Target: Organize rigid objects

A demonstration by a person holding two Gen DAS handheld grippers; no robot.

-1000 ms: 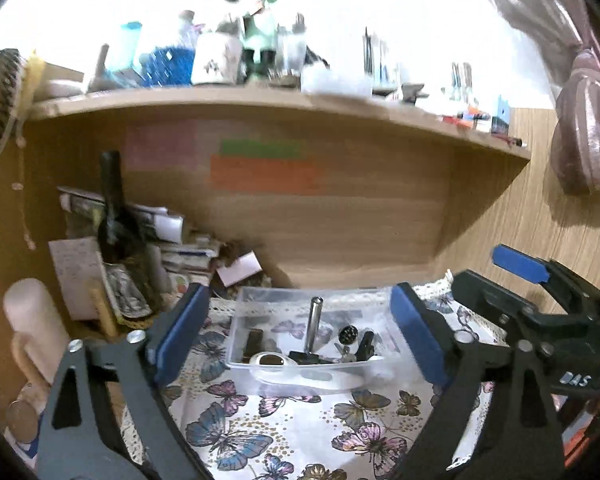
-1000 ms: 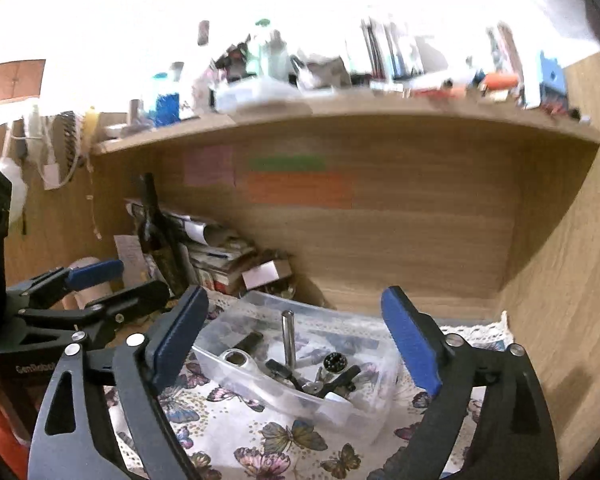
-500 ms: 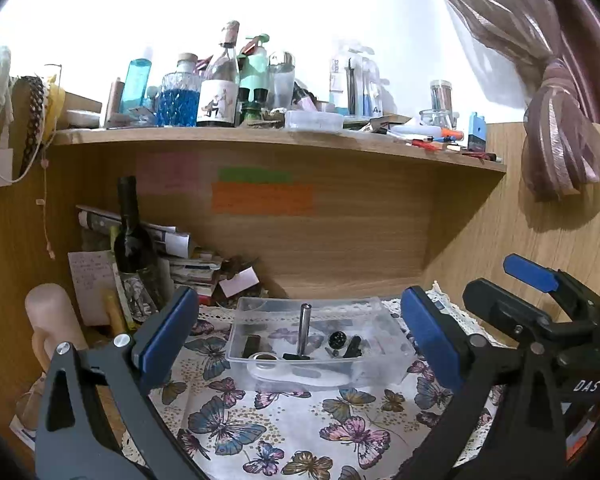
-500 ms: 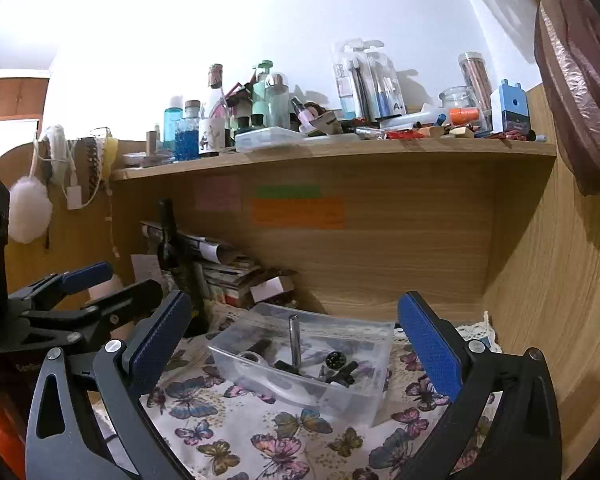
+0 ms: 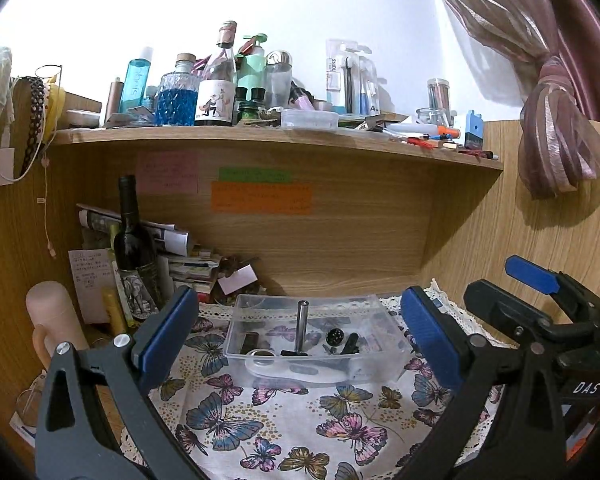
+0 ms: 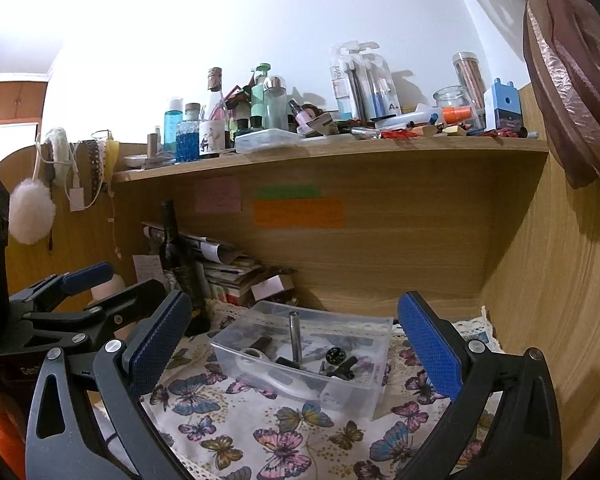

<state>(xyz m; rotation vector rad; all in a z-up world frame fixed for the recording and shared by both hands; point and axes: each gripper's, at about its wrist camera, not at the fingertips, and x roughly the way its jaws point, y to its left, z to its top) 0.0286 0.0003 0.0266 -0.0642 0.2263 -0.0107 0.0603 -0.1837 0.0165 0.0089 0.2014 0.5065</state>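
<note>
1. We hold the left gripper [image 5: 296, 328] with its blue-padded jaws spread wide and nothing between the pads; it fills the lower part of the left wrist view.
2. Our right gripper [image 6: 296, 340] also stands fully open and empty, low in the right wrist view; in the left wrist view it shows at the lower right edge.
3. The clear plastic bin [image 5: 384, 364] sits at lower centre of both views on the butterfly-print cloth [image 5: 284, 420], beyond both pairs of fingertips and touched by neither.
4. Inside the bin we see a metal rod [image 5: 301, 326] standing upright, a white tape roll [image 5: 262, 356] at its front left, a small black round piece [image 5: 335, 336] and a few dark small parts that we cannot name.
5. A dark wine bottle [image 5: 134, 248] stands upright at left centre, in front of a stack of papers [image 5: 188, 268].
6. The wooden shelf [image 5: 260, 136] across the upper middle is crowded with bottles and stationery.
7. A gathered curtain [image 5: 556, 136] hangs at upper right.
</note>
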